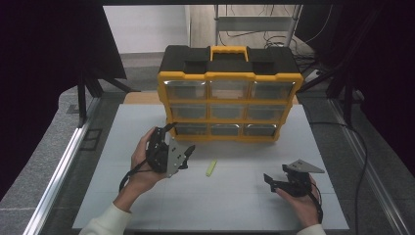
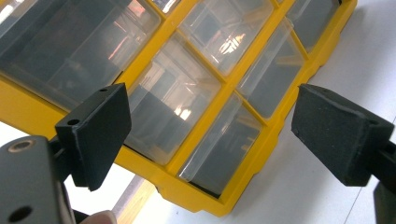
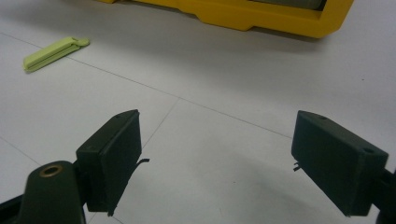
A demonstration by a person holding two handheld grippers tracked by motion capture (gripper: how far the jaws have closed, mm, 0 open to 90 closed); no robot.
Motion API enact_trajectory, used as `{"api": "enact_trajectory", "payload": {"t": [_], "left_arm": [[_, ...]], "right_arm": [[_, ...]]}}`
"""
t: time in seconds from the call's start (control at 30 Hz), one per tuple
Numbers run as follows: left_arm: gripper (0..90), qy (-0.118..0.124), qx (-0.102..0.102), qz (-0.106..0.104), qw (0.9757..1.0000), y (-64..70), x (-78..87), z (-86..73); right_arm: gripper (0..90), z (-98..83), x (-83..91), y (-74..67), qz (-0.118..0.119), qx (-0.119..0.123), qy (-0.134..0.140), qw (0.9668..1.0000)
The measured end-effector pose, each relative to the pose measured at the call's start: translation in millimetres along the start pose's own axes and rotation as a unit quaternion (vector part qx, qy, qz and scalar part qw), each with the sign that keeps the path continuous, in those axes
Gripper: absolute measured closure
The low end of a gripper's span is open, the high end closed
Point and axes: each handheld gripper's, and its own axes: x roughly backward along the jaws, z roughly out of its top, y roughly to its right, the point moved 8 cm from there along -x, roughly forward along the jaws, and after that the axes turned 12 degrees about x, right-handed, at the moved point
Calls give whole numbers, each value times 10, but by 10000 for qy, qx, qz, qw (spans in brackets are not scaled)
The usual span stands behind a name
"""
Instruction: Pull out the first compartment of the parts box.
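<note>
A yellow and black drawer organizer (image 1: 229,93) with clear drawers stands at the far middle of the white table. A small lime-green clip (image 1: 211,168) lies flat in front of it. My left gripper (image 1: 187,155) is held tilted just left of the clip, near the organizer's lower left corner, jaws open and empty. In the left gripper view its jaws frame the clear drawers (image 2: 205,93). My right gripper (image 1: 270,182) sits low at the front right, open and empty, with the green clip (image 3: 53,52) far off to its upper left.
The white table (image 1: 147,196) has bare surface around the clip and between the hands. Metal rails run along both table sides. Cables (image 1: 362,161) trail at the right. The organizer's yellow base (image 3: 261,16) lies ahead of the right gripper.
</note>
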Motion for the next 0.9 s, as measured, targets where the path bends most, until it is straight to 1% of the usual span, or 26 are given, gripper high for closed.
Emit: {"api": "enact_trajectory", "payload": {"t": [0.13,0.9], "left_arm": [[125,18,-20,2,10000,-6,-1,18],[127,171,35,76,9998,-111,28,100]], "right_arm": [[162,0,0,-1,-3,3,-1,10000],[163,-3,1,7,-8,-22,1,10000]]}}
